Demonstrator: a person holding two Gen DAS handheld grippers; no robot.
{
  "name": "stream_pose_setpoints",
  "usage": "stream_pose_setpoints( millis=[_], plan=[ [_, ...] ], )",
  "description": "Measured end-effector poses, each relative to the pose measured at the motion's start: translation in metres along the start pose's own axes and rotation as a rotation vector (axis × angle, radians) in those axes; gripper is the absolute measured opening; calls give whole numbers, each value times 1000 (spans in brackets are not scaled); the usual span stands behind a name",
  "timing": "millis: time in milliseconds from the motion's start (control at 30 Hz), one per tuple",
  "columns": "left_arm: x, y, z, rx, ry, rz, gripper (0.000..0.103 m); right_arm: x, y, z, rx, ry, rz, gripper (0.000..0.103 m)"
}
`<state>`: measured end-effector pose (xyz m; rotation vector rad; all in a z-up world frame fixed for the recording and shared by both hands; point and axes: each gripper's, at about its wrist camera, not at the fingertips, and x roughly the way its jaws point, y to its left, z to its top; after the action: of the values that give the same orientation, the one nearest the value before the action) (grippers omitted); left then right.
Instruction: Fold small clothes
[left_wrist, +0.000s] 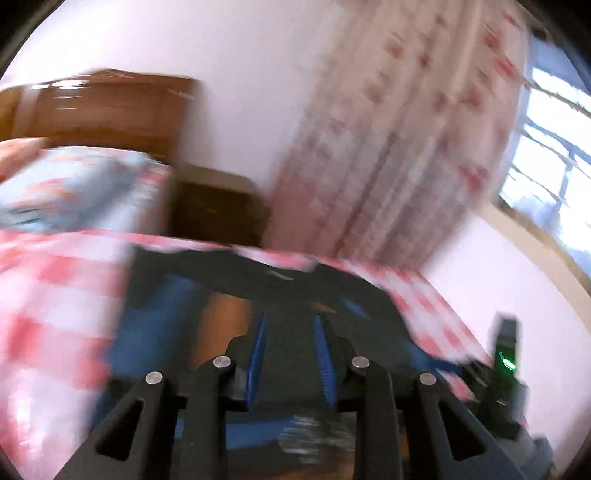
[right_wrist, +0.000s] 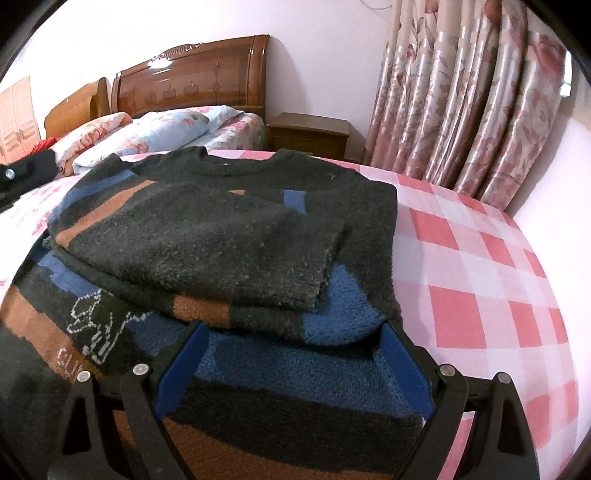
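Sweater (right_wrist: 229, 229) (sleeves folded in) lies on checked sheet (right_wrist: 480, 266); right jaws spread wide, left jaws parted.

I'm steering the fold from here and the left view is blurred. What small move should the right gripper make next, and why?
Probably ease the right gripper forward and close on the sweater's near hem. Its jaws stand wide open with the blue and brown knit lying between them, ungripped. The sleeves look already folded over the body, so the bottom edge likely goes up next, over the checked sheet.

The dark knitted sweater with blue and brown blocks (right_wrist: 229, 236) bears pale letters "ELIV", partly hidden; nothing else is legible.
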<state>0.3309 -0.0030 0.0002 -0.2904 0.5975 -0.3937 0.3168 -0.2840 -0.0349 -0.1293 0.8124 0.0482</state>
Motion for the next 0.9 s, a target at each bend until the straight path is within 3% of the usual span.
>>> stream_pose_setpoints(
  millis=[100,233,300,467,533,600,800,900],
  plan=[
    [-24,60,-7,-181,-58,101,27,-1,0,0,-1,-1,1,103],
    [-34,115,-19,-310,-22,149,26,0,0,0,-3,1,-2,103],
    [-21,116,-17,-260,40,201,26,0,0,0,-4,1,-2,103],
    [10,98,-19,-92,182,184,27,0,0,0,-6,2,-8,103],
    [33,89,-21,-46,235,272,27,0,0,0,-6,3,-10,103],
    [41,95,-29,-61,270,288,27,0,0,0,-6,3,-9,103],
    [55,104,-21,-91,239,293,27,-1,0,0,-5,3,-7,103],
    [44,114,-22,-158,201,312,27,-2,-1,0,6,-4,-2,103]
  ],
)
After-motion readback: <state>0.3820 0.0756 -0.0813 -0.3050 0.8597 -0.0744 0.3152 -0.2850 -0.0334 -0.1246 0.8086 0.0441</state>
